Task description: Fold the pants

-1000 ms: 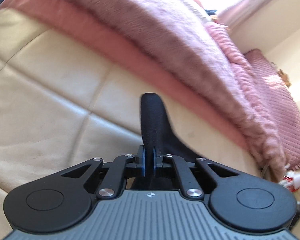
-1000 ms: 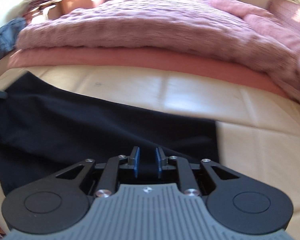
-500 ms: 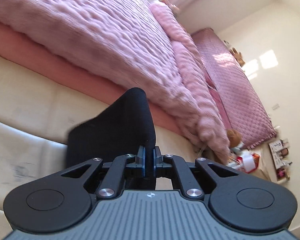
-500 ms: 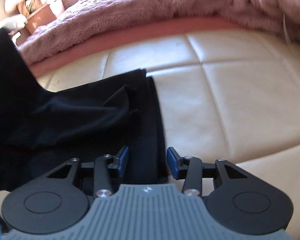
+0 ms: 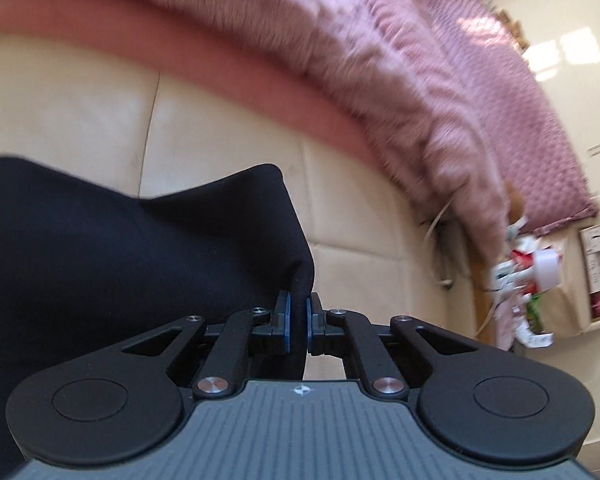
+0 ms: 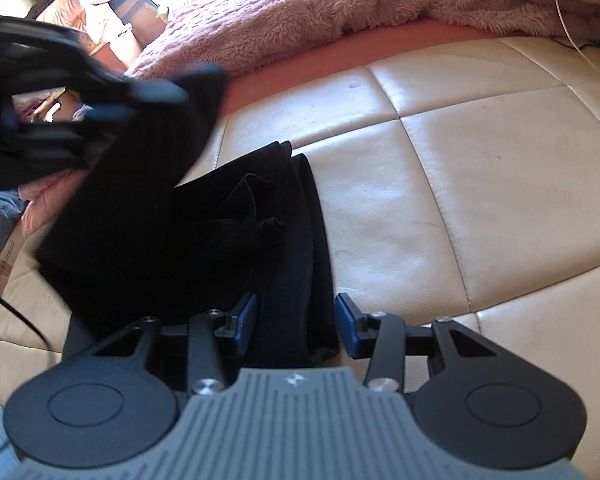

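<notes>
The black pants lie partly folded on a cream leather surface. My left gripper is shut on a corner of the pants and holds it lifted above the surface. It also shows blurred at the upper left of the right wrist view, carrying the cloth. My right gripper is open, its blue pads either side of the folded edge of the pants, which lies between them ungripped.
A fluffy pink blanket and a salmon sheet border the far edge of the cream surface. Clutter and boxes stand on the floor at the right. A white cable runs over the surface's far right.
My right gripper has opened and let go of the pants edge. My left gripper has carried its held corner over toward the right gripper's side, doubling the cloth.
</notes>
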